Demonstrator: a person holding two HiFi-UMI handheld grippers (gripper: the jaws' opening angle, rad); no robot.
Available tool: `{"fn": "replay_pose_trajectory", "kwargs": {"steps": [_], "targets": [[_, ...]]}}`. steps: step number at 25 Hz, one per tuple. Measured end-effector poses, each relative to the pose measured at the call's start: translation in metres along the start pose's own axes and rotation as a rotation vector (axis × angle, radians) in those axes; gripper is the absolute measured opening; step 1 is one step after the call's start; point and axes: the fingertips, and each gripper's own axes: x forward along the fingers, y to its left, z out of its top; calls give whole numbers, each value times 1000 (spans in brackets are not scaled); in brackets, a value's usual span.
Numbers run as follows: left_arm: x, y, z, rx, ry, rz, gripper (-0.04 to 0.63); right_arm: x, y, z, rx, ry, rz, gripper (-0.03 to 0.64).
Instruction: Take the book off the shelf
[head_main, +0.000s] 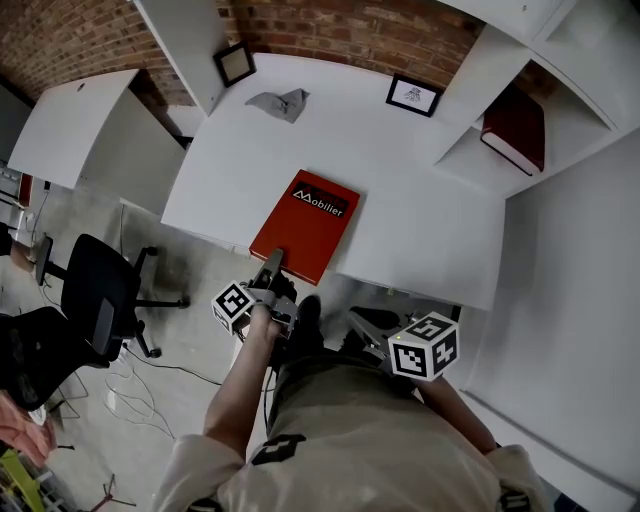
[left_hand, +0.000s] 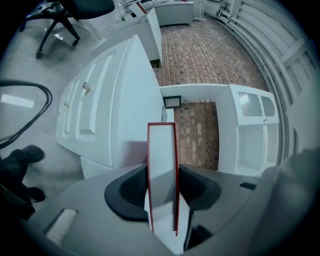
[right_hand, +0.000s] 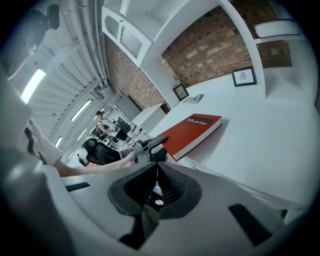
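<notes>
Between the jaws of the left gripper (left_hand: 162, 192) stands the near end of the red book (left_hand: 162, 160). Its pale page block shows between the two red covers, and both dark pads press on those covers, so the jaws are partly closed and clamped on it. Ahead of those jaws the book lies flat on the white desk (head_main: 400, 180), title side up, with the gripped end reaching past the desk's front edge. The right gripper (right_hand: 156, 187) has its jaws shut together with nothing between them. In its own view the book and the other gripper lie ahead of its jaws, apart from them. Well beyond the left jaws and off to their right, a white shelf compartment (head_main: 470, 158) holds a dark red book (head_main: 515, 130) lying flat. Farther ahead on the desk sit a crumpled grey cloth (head_main: 280, 103), a framed drawing (head_main: 413, 95) and another black frame (head_main: 234, 63).
</notes>
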Motion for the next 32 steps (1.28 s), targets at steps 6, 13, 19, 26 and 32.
{"fn": "replay_pose_trajectory", "kwargs": {"steps": [6,13,19,26,32], "targets": [[8,16,3,-21,60,-12,163,18,-2,10,-28,27,-8,6],[12,40,2,-31,98,59,173,30,-2,21,-40,39,-15,6],[15,57,2,-37,98,134,200,36,-4,29,-46,40,-15,6],[14,66,8,-7,111,211,286,37,-2,32,-45,25,-24,6],[-4,58,26,44,109,245,321,32,0,38,-43,-8,-19,6]]}}
